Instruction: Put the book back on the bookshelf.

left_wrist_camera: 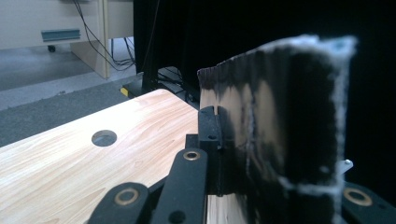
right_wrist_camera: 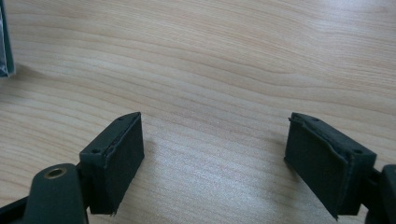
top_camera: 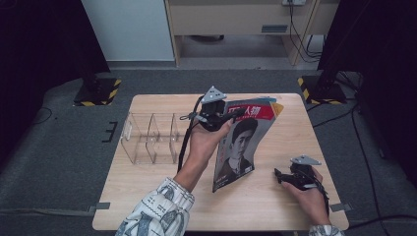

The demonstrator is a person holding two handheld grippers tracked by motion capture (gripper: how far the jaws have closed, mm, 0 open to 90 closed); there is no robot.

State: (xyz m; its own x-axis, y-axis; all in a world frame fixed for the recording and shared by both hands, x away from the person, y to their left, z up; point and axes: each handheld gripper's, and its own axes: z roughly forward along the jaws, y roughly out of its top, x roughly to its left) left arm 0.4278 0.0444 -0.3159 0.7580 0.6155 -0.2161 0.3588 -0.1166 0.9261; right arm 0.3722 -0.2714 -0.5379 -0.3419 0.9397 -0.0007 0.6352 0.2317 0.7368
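A magazine with a red header and a portrait on its cover hangs tilted over the middle of the wooden table. My left gripper is shut on its upper left edge, and its lower corner points down close to the tabletop. In the left gripper view the jaws pinch the magazine, whose pages show edge-on, blurred and close. My right gripper lies low over the table's front right, open, apart from the magazine. Bare wood lies between its fingers, and the magazine's corner shows at the far left.
A clear acrylic divider rack stands on the table's left half. Blue and yellow edges of other printed sheets peek out behind the magazine's top. A round hole is in the tabletop. Floor stands with striped bases flank the far corners.
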